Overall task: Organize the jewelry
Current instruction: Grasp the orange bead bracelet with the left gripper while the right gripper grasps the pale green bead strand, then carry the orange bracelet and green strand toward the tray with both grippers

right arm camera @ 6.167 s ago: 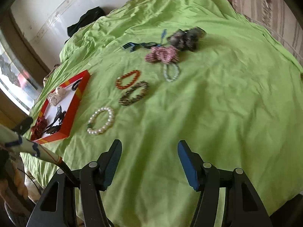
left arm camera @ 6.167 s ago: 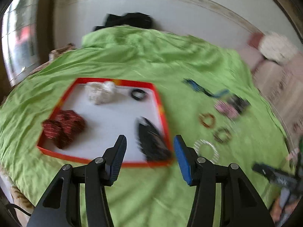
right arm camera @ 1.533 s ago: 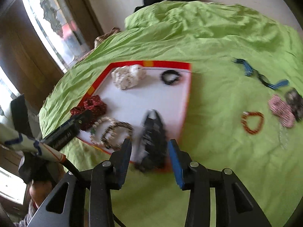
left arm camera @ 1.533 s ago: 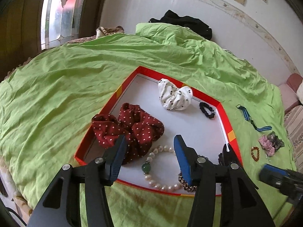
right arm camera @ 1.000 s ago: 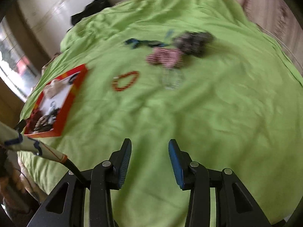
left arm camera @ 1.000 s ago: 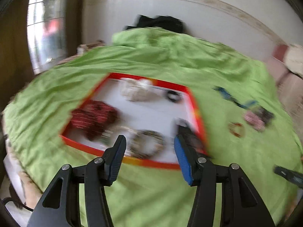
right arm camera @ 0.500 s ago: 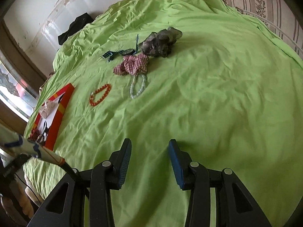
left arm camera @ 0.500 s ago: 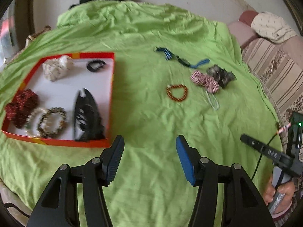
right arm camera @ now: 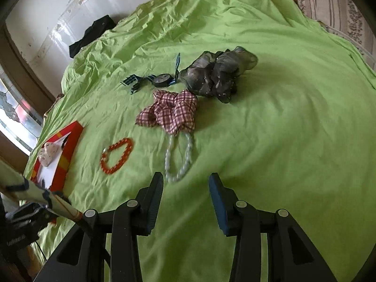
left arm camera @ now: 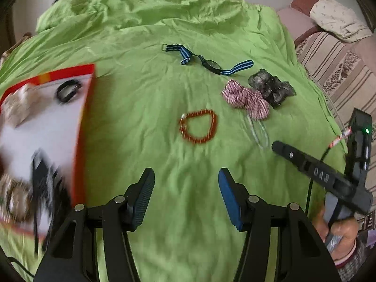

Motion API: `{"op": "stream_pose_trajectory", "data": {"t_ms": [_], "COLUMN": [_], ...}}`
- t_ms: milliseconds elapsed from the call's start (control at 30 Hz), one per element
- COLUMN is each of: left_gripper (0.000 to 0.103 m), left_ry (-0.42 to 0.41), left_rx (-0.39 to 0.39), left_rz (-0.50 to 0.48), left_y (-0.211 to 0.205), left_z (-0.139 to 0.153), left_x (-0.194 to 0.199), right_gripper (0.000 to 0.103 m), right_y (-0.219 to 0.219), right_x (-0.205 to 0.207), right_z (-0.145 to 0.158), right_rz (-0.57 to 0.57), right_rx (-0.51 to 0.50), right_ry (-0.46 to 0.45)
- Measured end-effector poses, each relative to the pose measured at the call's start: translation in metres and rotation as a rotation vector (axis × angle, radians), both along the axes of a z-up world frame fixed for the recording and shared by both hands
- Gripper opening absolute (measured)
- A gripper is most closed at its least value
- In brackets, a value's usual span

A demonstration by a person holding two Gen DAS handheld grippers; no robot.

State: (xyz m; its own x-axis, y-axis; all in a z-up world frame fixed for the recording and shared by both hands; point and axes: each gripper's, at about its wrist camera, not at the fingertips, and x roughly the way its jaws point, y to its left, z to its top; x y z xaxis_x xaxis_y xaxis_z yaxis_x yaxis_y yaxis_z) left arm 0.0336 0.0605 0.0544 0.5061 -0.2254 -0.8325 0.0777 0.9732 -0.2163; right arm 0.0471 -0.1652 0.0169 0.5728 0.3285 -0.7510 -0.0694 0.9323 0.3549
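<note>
An orange bead bracelet (left arm camera: 198, 127) (right arm camera: 116, 155) lies on the green bedspread, ahead of my open, empty left gripper (left arm camera: 186, 195). A clear bead bracelet (right arm camera: 178, 158) (left arm camera: 258, 132) lies just ahead of my open, empty right gripper (right arm camera: 185, 191). Behind it lie a red plaid scrunchie (right arm camera: 170, 111) (left arm camera: 246, 99), a grey sheer scrunchie (right arm camera: 217, 72) (left arm camera: 271, 88) and a blue-strapped watch (right arm camera: 161, 80) (left arm camera: 211, 64). The red-rimmed white tray (left arm camera: 84, 122) (right arm camera: 70, 150) at left holds a white scrunchie (right arm camera: 48, 156), a black band (left arm camera: 68, 91), bracelets and a black clip (left arm camera: 45, 183).
The green bedspread (left arm camera: 152, 35) covers the bed. A striped cushion (left arm camera: 329, 58) lies at the right edge. A black garment (right arm camera: 91, 35) lies by the far wall. The right hand-held gripper body (left arm camera: 329, 176) shows at right in the left wrist view.
My left gripper has swung right, so the tray has slid to the left edge and the orange bracelet is now centred. My right gripper has moved closer to the clear bracelet.
</note>
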Motion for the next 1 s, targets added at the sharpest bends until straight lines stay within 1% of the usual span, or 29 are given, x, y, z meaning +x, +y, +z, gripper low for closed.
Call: {"op": "stream_pose_trajectory", "data": {"t_ms": [67, 167, 233, 300, 400, 433, 467, 500, 533, 567, 667, 767, 933, 1000], "left_gripper": [0.04, 0.032, 0.031, 0.031, 0.031, 0.031, 0.021, 0.011, 0.007, 0.007, 0.007, 0.007, 0.007, 0.007], "left_ry": [0.025, 0.072, 0.1, 0.091, 0.085, 0.078, 0.07, 0.063, 0.069, 0.069, 0.065, 0.047, -0.005, -0.032], "left_rx": [-0.02, -0.048, -0.062, -0.075, -0.064, -0.051, -0.03, -0.003, 0.008, -0.006, -0.046, -0.089, -0.155, -0.172], "left_rz": [-0.012, -0.01, 0.001, 0.011, 0.015, 0.014, 0.005, -0.009, -0.023, -0.026, -0.019, -0.022, -0.041, -0.044], "left_y": [-0.004, -0.006, -0.007, -0.008, -0.014, -0.017, -0.021, -0.025, -0.028, -0.028, -0.024, -0.019, -0.001, 0.006], "left_z": [-0.008, -0.026, -0.038, -0.042, -0.043, -0.044, -0.043, -0.043, -0.042, -0.04, -0.03, -0.013, 0.023, 0.037], "left_x": [0.021, 0.052, 0.069, 0.078, 0.084, 0.083, 0.081, 0.077, 0.071, 0.067, 0.049, 0.022, -0.026, -0.042], "right_gripper": [0.044, 0.044, 0.044, 0.043, 0.041, 0.038, 0.029, 0.023, 0.013, 0.007, 0.007, 0.006, 0.006, 0.006], "right_y": [0.0, -0.002, -0.001, 0.003, 0.01, 0.014, 0.015, 0.015, 0.014, 0.013, 0.006, 0.003, -0.003, -0.003], "right_x": [0.01, 0.021, 0.026, 0.031, 0.038, 0.04, 0.04, 0.039, 0.037, 0.035, 0.021, 0.0, -0.042, -0.054], "right_z": [-0.006, -0.012, -0.014, -0.016, -0.019, -0.02, -0.019, -0.019, -0.018, -0.017, -0.013, -0.004, 0.022, 0.031], "right_rz": [-0.008, -0.023, -0.029, -0.031, -0.023, -0.02, -0.023, -0.025, -0.021, -0.017, -0.009, -0.004, 0.005, 0.003], "right_rx": [0.009, 0.017, 0.014, 0.0, -0.044, -0.065, -0.083, -0.098, -0.094, -0.083, -0.048, -0.03, -0.019, -0.013], "right_ry": [0.016, 0.022, 0.02, 0.021, 0.017, 0.019, 0.019, 0.021, 0.024, 0.029, 0.039, 0.031, -0.019, -0.035]}}
